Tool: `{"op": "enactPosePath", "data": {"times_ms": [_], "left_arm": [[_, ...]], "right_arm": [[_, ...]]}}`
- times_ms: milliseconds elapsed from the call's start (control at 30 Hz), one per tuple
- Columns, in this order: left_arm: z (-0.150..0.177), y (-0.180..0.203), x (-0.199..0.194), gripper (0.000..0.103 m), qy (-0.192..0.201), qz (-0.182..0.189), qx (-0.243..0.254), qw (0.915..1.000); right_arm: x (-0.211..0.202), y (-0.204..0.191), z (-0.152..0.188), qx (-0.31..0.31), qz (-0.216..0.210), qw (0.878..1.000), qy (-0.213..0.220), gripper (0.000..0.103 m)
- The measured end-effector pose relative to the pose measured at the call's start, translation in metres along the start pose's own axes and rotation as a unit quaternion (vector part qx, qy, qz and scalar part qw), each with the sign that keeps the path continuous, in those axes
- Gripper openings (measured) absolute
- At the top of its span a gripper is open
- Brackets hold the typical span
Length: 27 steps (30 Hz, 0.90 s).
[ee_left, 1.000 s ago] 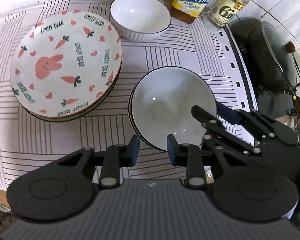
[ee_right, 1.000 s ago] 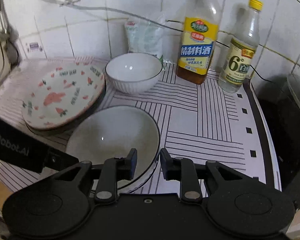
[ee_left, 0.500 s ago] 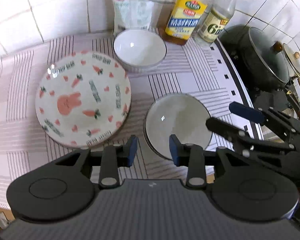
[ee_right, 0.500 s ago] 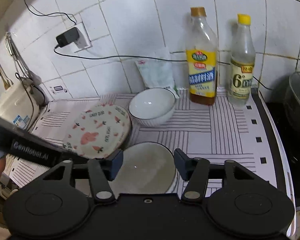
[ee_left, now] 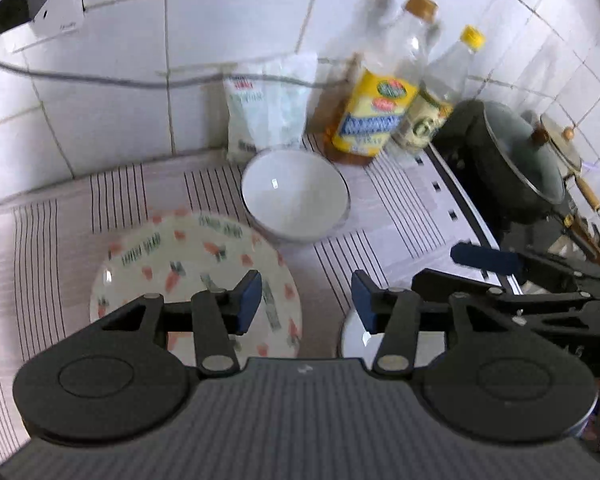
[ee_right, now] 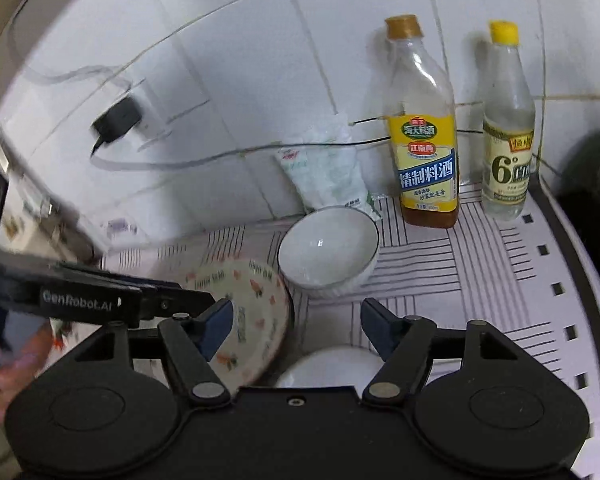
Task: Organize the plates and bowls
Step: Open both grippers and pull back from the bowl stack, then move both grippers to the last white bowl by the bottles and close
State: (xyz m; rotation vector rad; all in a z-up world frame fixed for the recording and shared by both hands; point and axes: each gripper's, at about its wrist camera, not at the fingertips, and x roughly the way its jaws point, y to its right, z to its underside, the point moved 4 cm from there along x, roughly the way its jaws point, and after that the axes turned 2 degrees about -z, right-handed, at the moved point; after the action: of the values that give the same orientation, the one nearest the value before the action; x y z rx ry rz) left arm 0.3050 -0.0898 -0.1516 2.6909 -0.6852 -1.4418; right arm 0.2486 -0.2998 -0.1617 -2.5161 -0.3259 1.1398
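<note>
A stack of carrot-and-rabbit print plates [ee_left: 188, 264] [ee_right: 256, 308] lies on the striped mat. Behind it stands a white ribbed bowl [ee_left: 296, 196] [ee_right: 328, 252]. A stack of shallow white bowls with dark rims [ee_left: 356, 336] [ee_right: 332, 368] sits nearest, mostly hidden behind both grippers' bodies. My left gripper [ee_left: 306, 300] hangs above the mat between the plates and the shallow bowls, its jaws opening with nothing between them. My right gripper [ee_right: 296, 326] hovers above the shallow bowls, jaws opening wide and empty. The left gripper's arm crosses the right wrist view at the left.
A cooking-wine bottle [ee_right: 424, 132], a vinegar bottle [ee_right: 508, 128] and a white bag [ee_right: 328, 168] stand against the tiled wall. A dark lidded pot [ee_left: 516, 160] sits on the stove at the right. A plugged charger [ee_right: 116, 120] and cable hang on the wall. A hand [ee_right: 4, 372] shows at far left.
Both grippers have risen and drawn back from the shallow bowls, now low in both views. Both pairs of jaws have spread wider. More of the wall shows.
</note>
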Motion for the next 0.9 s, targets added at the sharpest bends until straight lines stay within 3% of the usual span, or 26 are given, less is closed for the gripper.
{"op": "enactPosePath", "data": {"times_ms": [133, 333, 433, 900], "left_arm": [[-0.021, -0.011, 0.018, 0.05, 0.024, 0.006, 0.005, 0.9997], [-0.036, -0.01, 0.062, 0.051, 0.008, 0.007, 0.08, 0.9968], [-0.038, -0.011, 0.083, 0.051, -0.006, 0.002, 0.093, 0.9956], [-0.051, -0.014, 0.148, 0.051, -0.027, -0.052, 0.141, 0.9883]], "right_arm": [[0.024, 0.015, -0.006, 0.07, 0.009, 0.998, 0.0, 0.075], [0.056, 0.043, -0.003, 0.183, 0.011, 0.983, -0.016, 0.075], [0.07, 0.054, -0.003, 0.225, 0.01, 0.974, -0.016, 0.072], [0.125, 0.08, -0.005, 0.291, 0.062, 0.954, -0.027, 0.059]]}}
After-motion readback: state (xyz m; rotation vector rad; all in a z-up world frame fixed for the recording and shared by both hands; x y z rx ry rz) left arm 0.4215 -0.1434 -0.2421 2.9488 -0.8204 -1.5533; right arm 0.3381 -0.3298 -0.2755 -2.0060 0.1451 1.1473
